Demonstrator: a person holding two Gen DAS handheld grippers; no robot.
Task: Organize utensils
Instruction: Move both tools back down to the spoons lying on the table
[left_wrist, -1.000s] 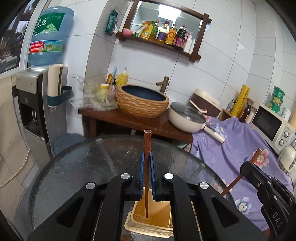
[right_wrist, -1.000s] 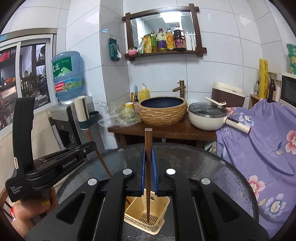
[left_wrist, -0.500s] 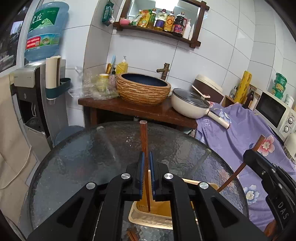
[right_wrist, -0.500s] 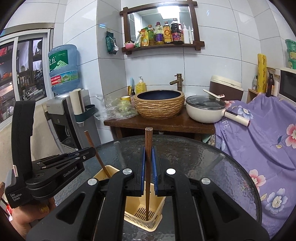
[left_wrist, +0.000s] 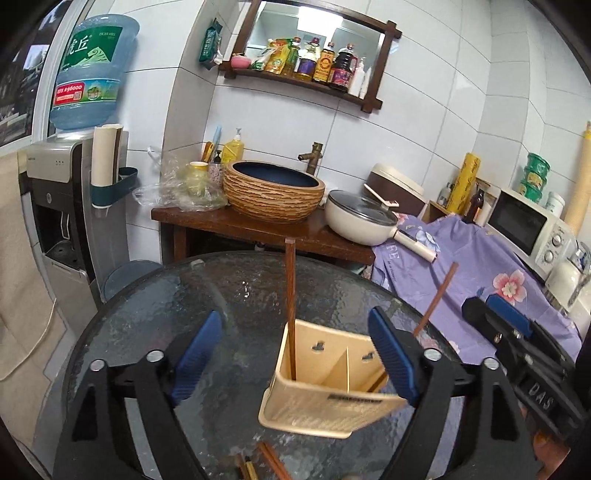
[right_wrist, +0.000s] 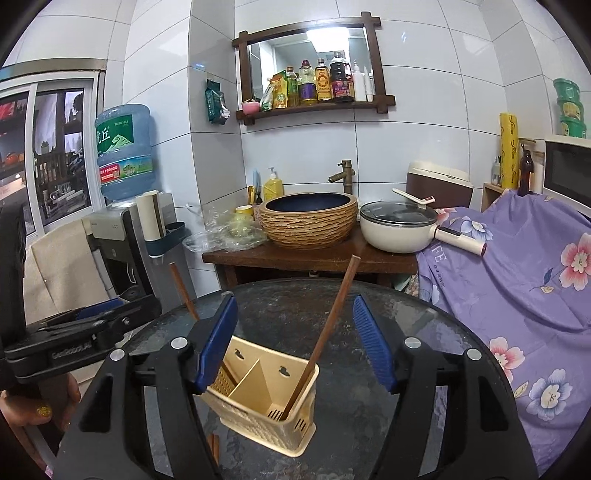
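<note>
The left tongs (left_wrist: 295, 354) stand wide apart above the round glass worktop (left_wrist: 155, 317), their blue pads clear of everything; the jaws have just been opening, and the brown chopstick (left_wrist: 290, 306) they framed now stands free between them, nearly upright, its lower end inside the left compartment of the cream utensil holder (left_wrist: 321, 402). The right tongs (right_wrist: 295, 343) are apart too, having just been opening, and a second chopstick (right_wrist: 325, 332) leans between their pads without touching either, its tip down in the holder's right compartment and its top tilted toward the far edge of the worktop.

The holder (right_wrist: 269, 402) sits near the middle of the worktop, a divider splitting it in two, one chopstick in each half. In the left wrist view the second chopstick (left_wrist: 436, 299) rises slantwise behind the right pad, and the right tongs' black body (left_wrist: 517, 343) shows at the right edge. In the right wrist view the first chopstick (right_wrist: 183, 291) rises behind the left pad, and the left tongs' body (right_wrist: 81, 332) is gripped by a hand (right_wrist: 37, 410) at the lower left.

A few more chopsticks (left_wrist: 266, 461) lie flat on the glass at the near edge, just in front of the holder.
</note>
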